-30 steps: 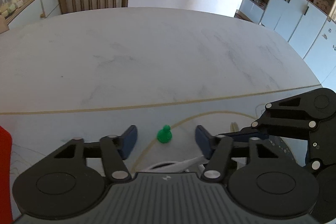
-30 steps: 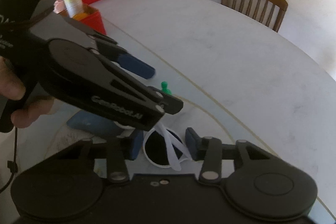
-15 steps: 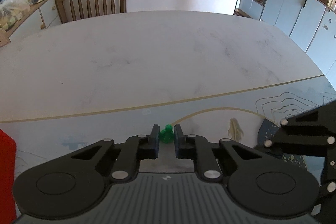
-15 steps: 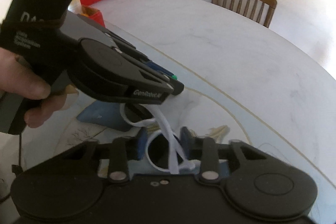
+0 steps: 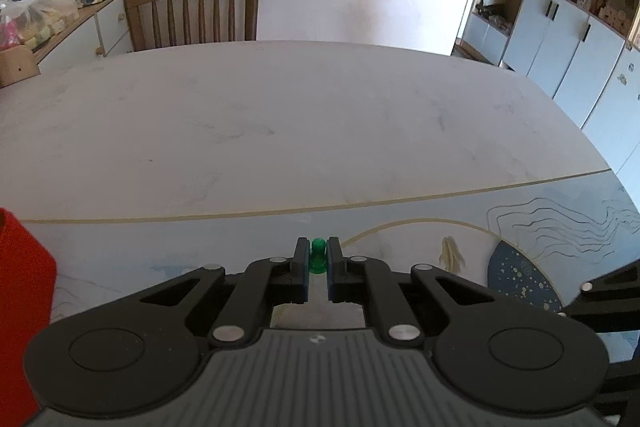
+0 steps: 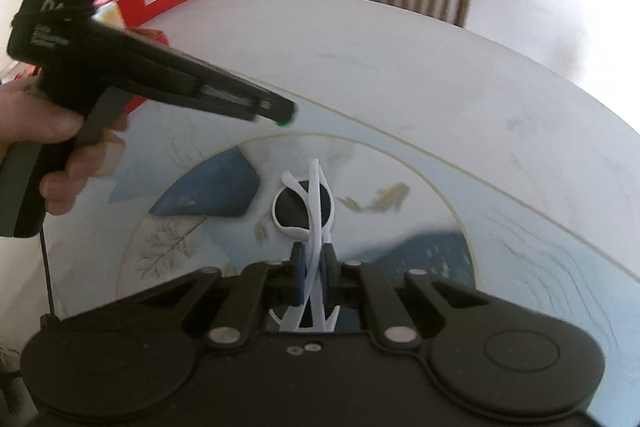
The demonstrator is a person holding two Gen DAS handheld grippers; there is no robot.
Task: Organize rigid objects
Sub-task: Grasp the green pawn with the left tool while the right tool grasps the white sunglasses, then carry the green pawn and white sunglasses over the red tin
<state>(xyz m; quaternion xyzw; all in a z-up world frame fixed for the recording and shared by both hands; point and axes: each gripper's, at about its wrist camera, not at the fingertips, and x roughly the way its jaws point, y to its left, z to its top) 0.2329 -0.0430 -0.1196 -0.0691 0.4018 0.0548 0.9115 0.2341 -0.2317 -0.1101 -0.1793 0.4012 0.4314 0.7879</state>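
The left tongs are closed on the green pawn-shaped piece, which stands upright between the fingertips, rounded head up, its long axis across the line of the fingers. In the right wrist view only a speck of green shows under the left tongs' tip, and there the piece appears to be clear of the worktop. The right tongs are closed on the white sunglasses; the folded white arms run forward between the fingers, and the dark lens lies just ahead of the tips, so the glasses' long axis follows the line of the tongs. The left tongs sit ahead and to the left of the right pair, well apart from the glasses.

A second ago both tongs were open, the green piece standing free between the left fingers. Half a second ago the left fingers had narrowed around it and the right ones were nearing the glasses. The red box at the left tongs' left edge looks the nearer place for the piece.
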